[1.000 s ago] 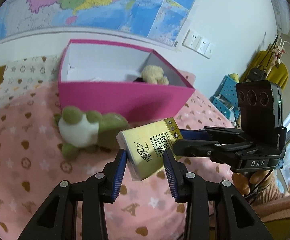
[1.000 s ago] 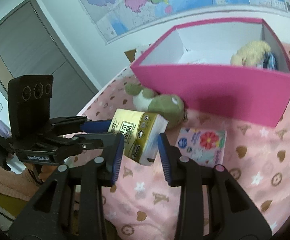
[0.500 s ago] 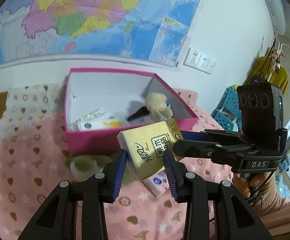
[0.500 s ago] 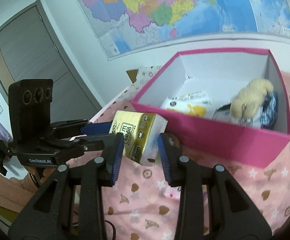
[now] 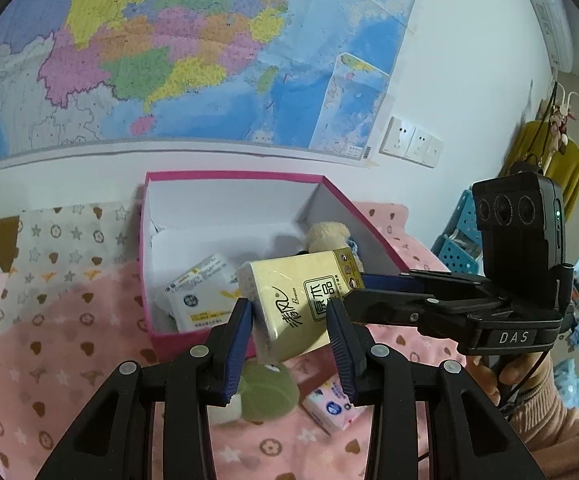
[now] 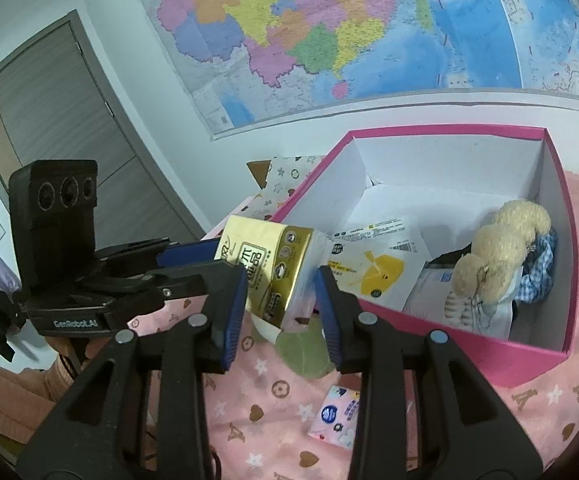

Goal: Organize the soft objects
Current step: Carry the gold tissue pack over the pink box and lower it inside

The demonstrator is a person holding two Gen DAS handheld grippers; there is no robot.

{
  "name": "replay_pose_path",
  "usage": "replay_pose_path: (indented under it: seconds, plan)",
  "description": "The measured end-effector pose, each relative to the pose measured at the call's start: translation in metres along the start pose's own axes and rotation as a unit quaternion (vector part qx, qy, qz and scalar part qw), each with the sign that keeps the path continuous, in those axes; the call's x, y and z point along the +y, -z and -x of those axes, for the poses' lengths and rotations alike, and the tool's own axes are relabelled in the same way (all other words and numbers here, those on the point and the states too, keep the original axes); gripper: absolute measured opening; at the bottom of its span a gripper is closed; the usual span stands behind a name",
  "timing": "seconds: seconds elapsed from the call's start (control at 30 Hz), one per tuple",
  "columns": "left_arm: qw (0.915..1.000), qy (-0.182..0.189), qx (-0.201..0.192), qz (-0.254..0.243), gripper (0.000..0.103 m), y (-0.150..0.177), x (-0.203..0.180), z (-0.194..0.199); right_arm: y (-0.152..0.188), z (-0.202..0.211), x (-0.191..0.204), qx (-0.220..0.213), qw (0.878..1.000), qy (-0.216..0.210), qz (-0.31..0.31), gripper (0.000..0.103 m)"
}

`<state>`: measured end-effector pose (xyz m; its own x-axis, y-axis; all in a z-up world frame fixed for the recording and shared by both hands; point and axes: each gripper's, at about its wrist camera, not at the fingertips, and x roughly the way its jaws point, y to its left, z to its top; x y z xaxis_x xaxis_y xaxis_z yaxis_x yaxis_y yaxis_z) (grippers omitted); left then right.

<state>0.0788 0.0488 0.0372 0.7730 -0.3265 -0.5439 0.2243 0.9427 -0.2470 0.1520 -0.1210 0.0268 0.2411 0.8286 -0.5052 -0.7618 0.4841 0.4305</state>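
Both sets of jaws are closing on one yellow tissue pack [image 5: 299,304]: the left gripper [image 5: 291,332] is pinching its near end between blue pads, jaws only part-way apart, while the right gripper [image 6: 279,298] is clamping the other end at a similar narrow gap. The pack is hanging clear of the bed, tilted, just in front of the near wall of the pink box [image 6: 465,346] and about level with its rim. The step in hand appears to be the carry into the box. The next move calls for lifting the pack over the near wall, bringing it above the bare white floor of the box, and parting both sets of jaws together so that neither end drags.

Inside the box a white-and-yellow tissue pack [image 6: 373,266] is lying toward the left wall and a cream plush toy [image 6: 497,254] is leaning at the right wall. On the pink blanket [image 6: 273,404] in front of the box a green plush frog [image 5: 267,390] and a pink tissue pack [image 6: 335,418] are waiting, both near the front wall.

Compared with a second ago, both grippers are higher and closer to the box: its floor and contents are now showing, and the frog is lying below the jaws instead of beside the pack. The grip is unchanged.
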Motion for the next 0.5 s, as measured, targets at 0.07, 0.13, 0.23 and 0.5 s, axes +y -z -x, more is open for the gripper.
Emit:
replay_pose_path:
  seconds: [0.07, 0.13, 0.23, 0.5]
  plan:
    - [1.0000, -0.002, -0.001, -0.002, 0.037, -0.002, 0.000, -0.002, -0.002, -0.001, -0.002, -0.001, 1.000, 0.003, 0.000, 0.038]
    - [1.0000, -0.004, -0.001, -0.003, 0.037, -0.005, 0.001, -0.005, -0.004, -0.002, -0.003, -0.001, 1.000, 0.005, -0.002, 0.038]
    - [1.0000, -0.006, -0.001, -0.002, 0.037, -0.008, 0.002, -0.009, -0.007, -0.003, -0.006, -0.004, 1.000, 0.008, -0.004, 0.038]
    - [0.9999, -0.017, 0.003, 0.001, 0.037, -0.017, 0.008, -0.021, -0.014, -0.009, -0.012, -0.005, 1.000, 0.015, -0.012, 0.038]
